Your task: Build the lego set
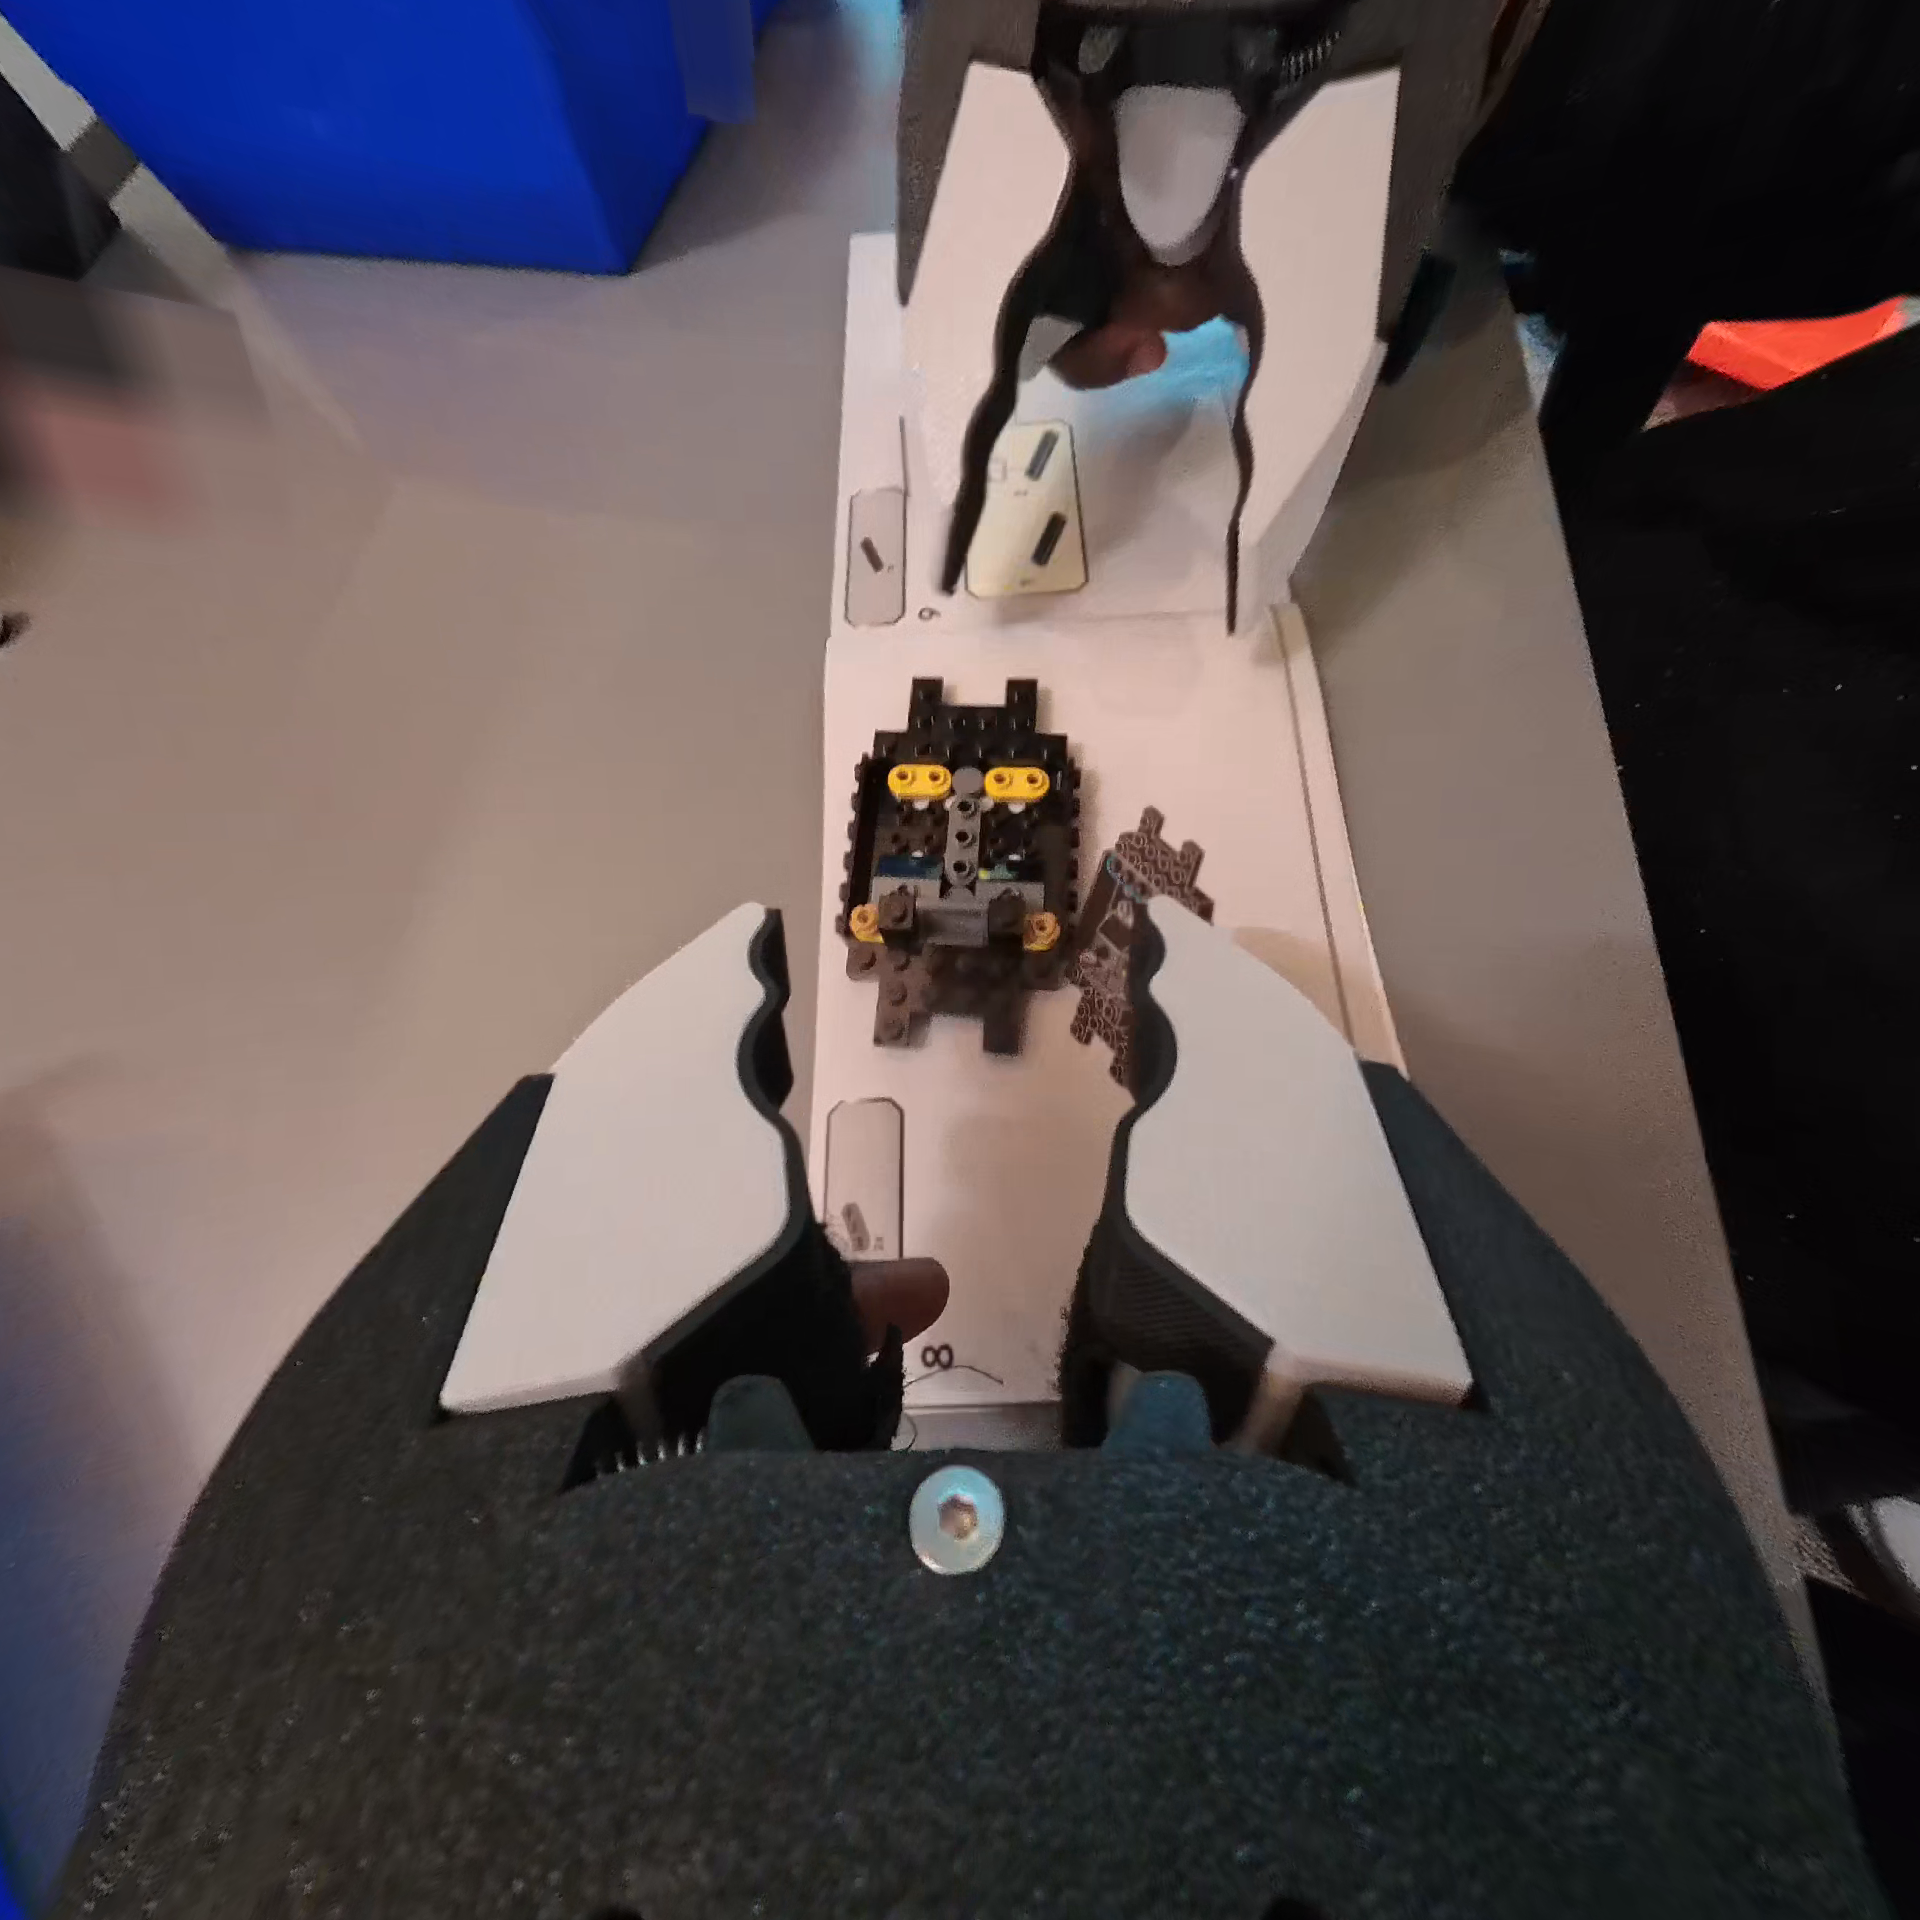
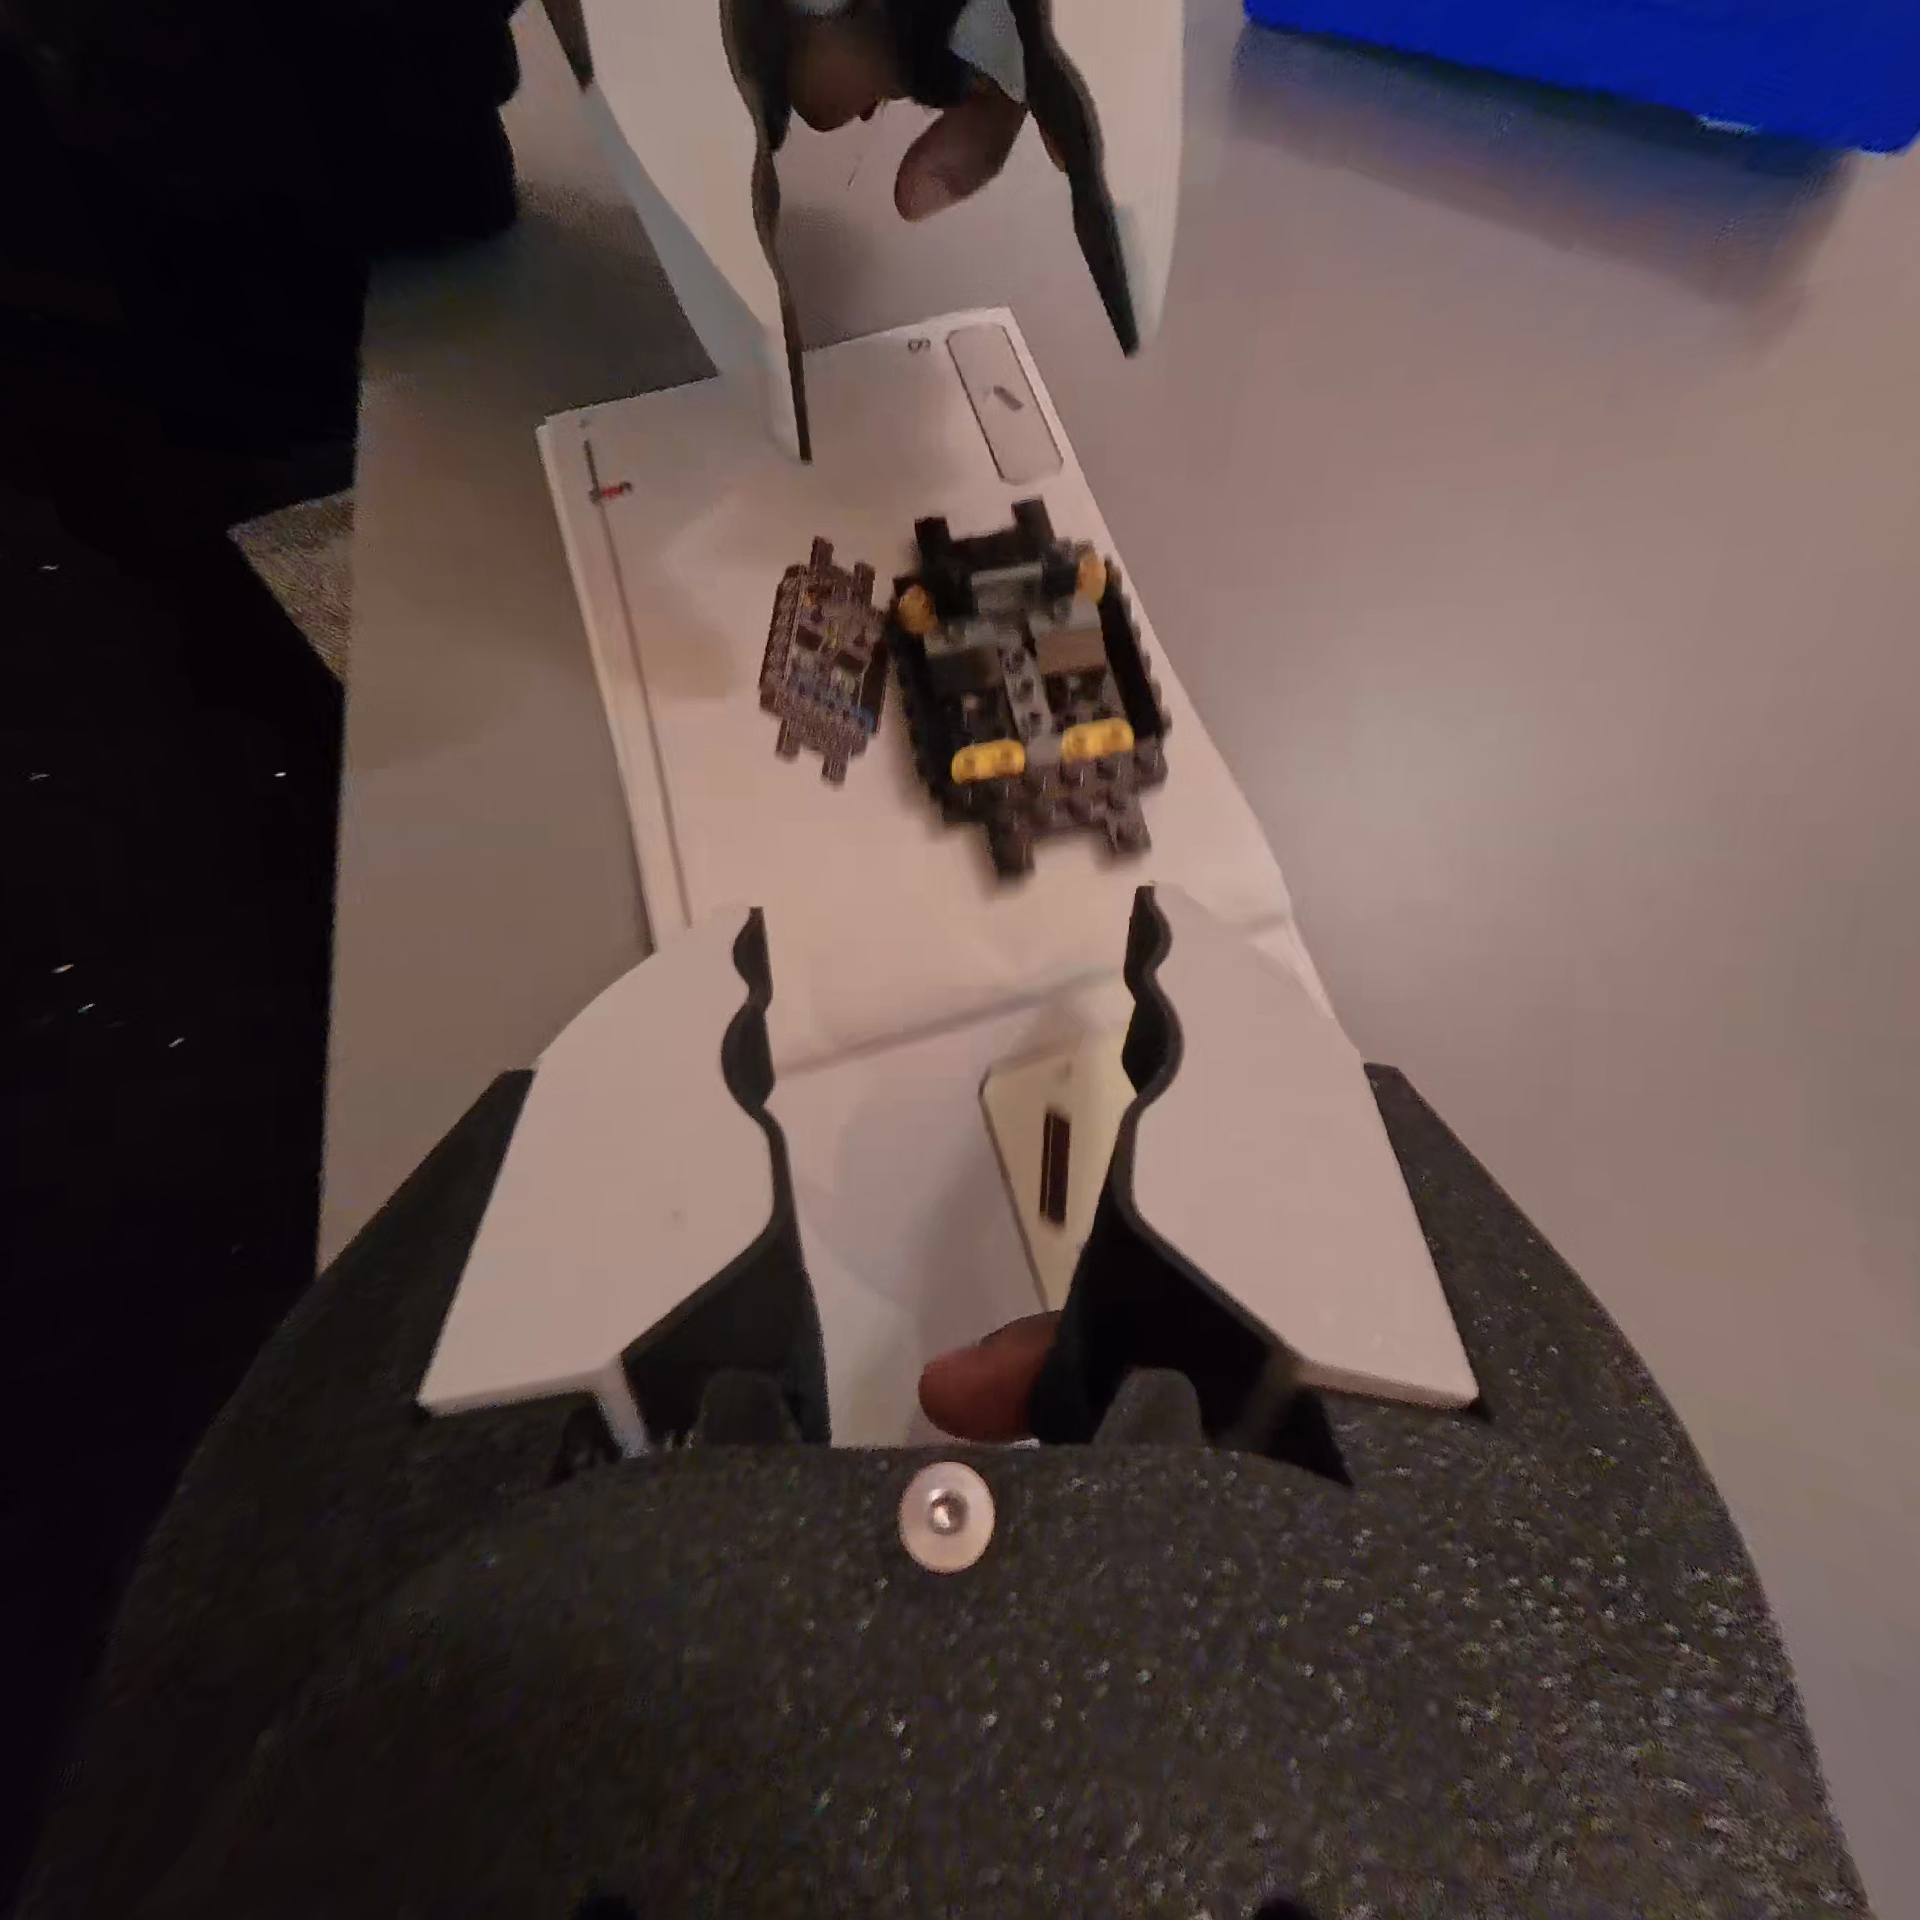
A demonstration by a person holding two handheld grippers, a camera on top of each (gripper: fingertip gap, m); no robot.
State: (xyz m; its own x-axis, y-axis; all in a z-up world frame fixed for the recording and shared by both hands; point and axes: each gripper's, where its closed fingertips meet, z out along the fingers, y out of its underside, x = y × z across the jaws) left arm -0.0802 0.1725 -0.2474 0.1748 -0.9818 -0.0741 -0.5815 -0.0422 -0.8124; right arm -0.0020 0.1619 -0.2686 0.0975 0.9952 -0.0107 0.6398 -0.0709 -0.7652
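Observation:
A partly built black and grey lego model (image 1: 961,862) with yellow pieces lies on an open white instruction booklet (image 1: 1195,727). My left gripper (image 1: 961,912) is open and empty, its fingertips on either side of the model's near end and above it. My right gripper (image 1: 1091,603) faces it from beyond the model, open and empty. In the right wrist view the model (image 2: 1029,686) lies on the booklet (image 2: 727,831) just ahead of my open right gripper (image 2: 948,904). The left gripper (image 2: 964,403) is on the far side. A printed picture of the model (image 2: 826,660) lies beside it.
The booklet rests on a grey table (image 1: 468,727). A blue bin (image 1: 416,125) stands at the back left and also shows in the right wrist view (image 2: 1558,62). The table's edge (image 1: 1621,831) runs close on the right, with dark floor beyond. An orange object (image 1: 1808,343) sits off the table. My right fingertips sit around 10 centimeters from my left ones.

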